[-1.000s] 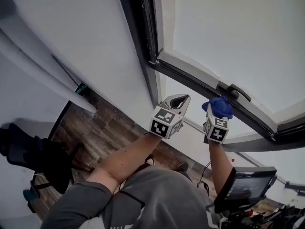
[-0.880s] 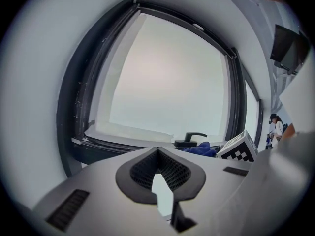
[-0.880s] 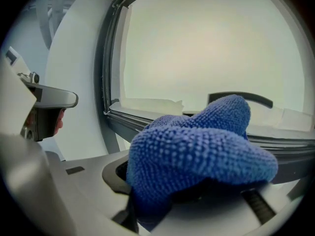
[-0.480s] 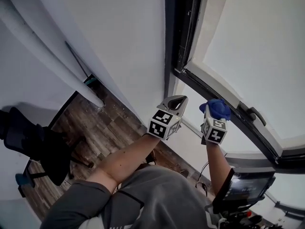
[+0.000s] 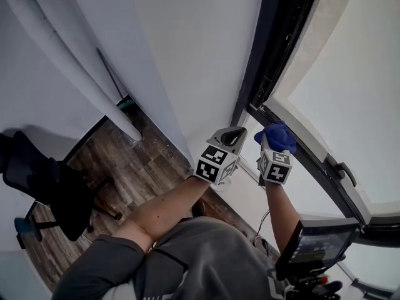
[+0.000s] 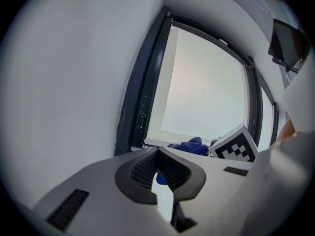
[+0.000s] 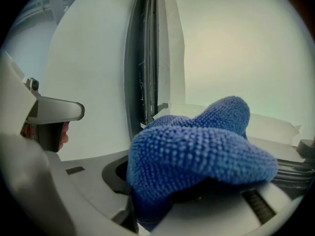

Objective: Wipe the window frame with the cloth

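Observation:
The dark window frame (image 5: 270,61) runs up the white wall, and its lower rail slants down to the right. A bunched blue cloth (image 5: 279,136) is clamped in my right gripper (image 5: 273,150), close to the frame's lower left corner. In the right gripper view the cloth (image 7: 202,151) hides the jaws, with the frame's upright (image 7: 142,68) just beyond. My left gripper (image 5: 230,136) hovers left of it, shut and holding nothing, clear of the wall. In the left gripper view its tips (image 6: 158,151) meet, with the cloth (image 6: 189,145) and frame (image 6: 135,117) behind.
A window handle (image 5: 340,167) sits on the lower rail to the right of the cloth. A white pipe (image 5: 75,86) slants down the wall at left. Below are a wood floor (image 5: 137,167), a black chair (image 5: 44,192) and a screen (image 5: 319,245) at lower right.
My right gripper has carried the cloth along the lower rail, from beside the handle leftward to the frame's corner. The head view swung with it. The left gripper kept its place alongside.

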`<state>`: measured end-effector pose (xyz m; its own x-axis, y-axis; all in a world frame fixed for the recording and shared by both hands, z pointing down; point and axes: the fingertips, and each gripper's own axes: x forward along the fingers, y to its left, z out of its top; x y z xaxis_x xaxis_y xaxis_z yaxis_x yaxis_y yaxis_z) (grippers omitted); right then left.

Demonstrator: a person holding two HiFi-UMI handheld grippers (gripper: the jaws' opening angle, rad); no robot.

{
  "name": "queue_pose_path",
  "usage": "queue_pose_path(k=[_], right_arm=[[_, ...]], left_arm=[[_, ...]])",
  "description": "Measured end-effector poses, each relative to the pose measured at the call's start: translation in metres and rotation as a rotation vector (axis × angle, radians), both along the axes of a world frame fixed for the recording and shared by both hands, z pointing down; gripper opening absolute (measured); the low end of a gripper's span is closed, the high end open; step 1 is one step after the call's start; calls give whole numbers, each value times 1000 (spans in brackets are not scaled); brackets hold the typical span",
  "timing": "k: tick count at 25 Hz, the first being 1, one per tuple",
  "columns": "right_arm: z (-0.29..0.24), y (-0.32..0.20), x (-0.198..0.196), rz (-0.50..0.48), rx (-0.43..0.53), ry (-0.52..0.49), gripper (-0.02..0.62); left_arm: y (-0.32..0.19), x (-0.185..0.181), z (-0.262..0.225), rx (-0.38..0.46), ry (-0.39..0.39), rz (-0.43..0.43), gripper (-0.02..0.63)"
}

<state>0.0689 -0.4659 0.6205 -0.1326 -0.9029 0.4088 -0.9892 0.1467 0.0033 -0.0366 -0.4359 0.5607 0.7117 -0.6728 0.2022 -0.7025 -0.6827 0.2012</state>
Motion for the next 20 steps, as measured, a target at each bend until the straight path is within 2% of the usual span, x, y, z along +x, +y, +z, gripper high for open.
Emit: queue_pose_path(k=[9, 12, 17, 20], right_arm=[[-4, -39, -53, -51, -6, 10, 160], [1, -46, -63, -48, -33, 19, 160], [-3, -41, -80, -68, -40, 16, 160], [5, -45, -80, -69, -82, 13, 160]], left_arm=[[-10, -23, 4, -5, 7, 3, 5], [-16, -29, 6, -14, 5, -1, 5], [-9, -28, 3, 9, -4, 47, 5], [-11, -28, 6, -8, 0, 48, 5]])
